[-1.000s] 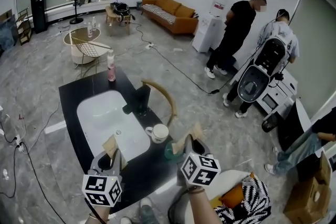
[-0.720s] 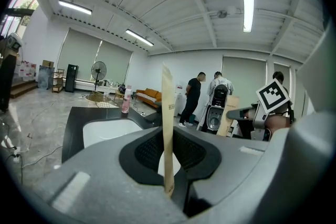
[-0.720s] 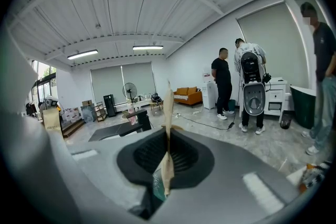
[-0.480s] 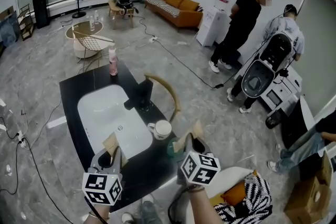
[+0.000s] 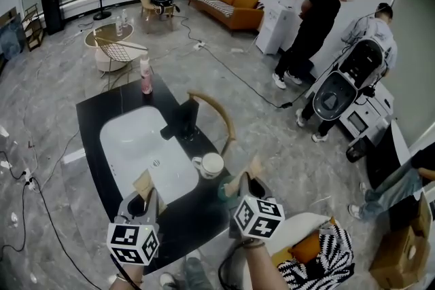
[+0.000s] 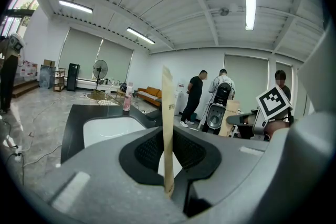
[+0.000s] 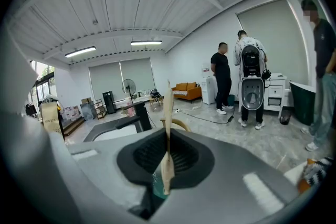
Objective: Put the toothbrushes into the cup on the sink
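Left tongs [image 6: 168, 157] pinching upright tan toothbrush packet [image 6: 167, 107], white sink [image 6: 107, 129] in black counter [image 6: 73, 120] beyond

Before you stands a black desk [image 5: 92, 120] with a white sink basin [image 5: 136, 146] set in its top. On it are a black faucet [image 5: 182, 124] at the basin's right rim, a white cup [image 5: 211, 164] just nearer, and a pink bottle [image 5: 145, 76] at the far corner.
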